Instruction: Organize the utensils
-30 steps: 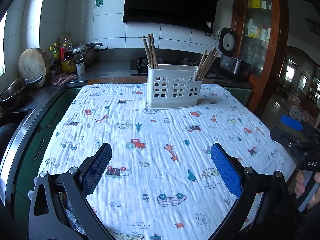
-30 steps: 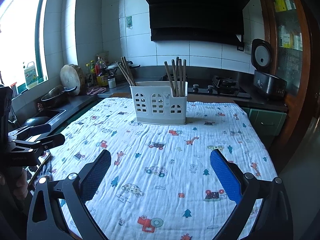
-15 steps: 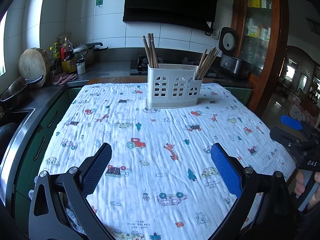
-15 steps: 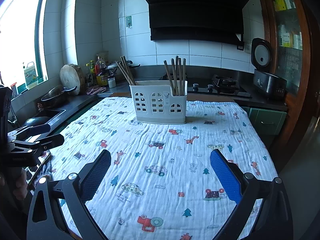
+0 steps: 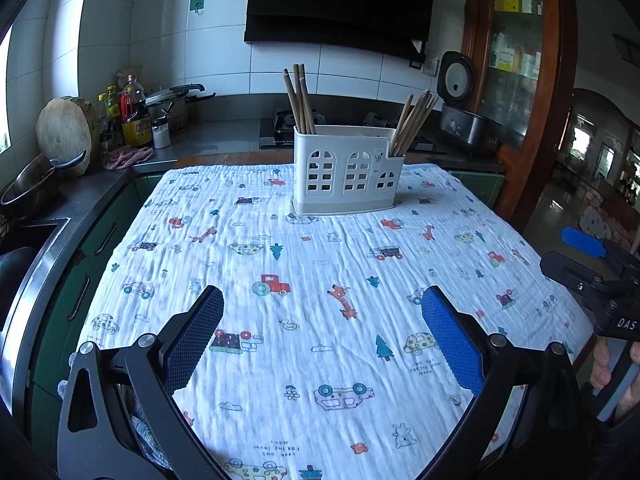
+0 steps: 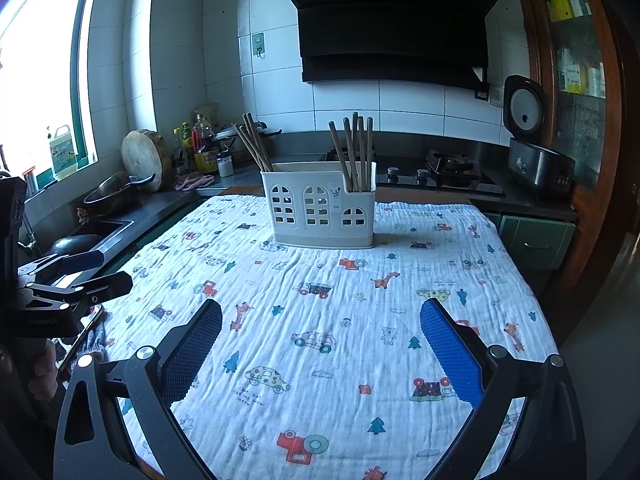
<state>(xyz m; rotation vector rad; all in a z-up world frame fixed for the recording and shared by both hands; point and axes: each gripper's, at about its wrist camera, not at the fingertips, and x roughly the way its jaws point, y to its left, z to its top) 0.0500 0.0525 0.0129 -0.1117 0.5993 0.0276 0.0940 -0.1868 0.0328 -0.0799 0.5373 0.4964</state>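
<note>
Kitchen table [image 5: 460, 240] under printed cloth: white caddy [image 5: 346, 174] at far edge holds chopsticks [image 6: 354, 152] in both end compartments; left claw [image 5: 322, 336] and right claw [image 6: 320, 338] hover spread, empty; likely next: reach to regroup sticks.

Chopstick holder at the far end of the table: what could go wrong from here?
1. The holder stands on a loose, wrinkled cloth; dragging the cloth could tip it.
2. The chopsticks lean at angles, so open tongs might catch several at once.
3. The left tongs may crowd the right on approach.
</note>
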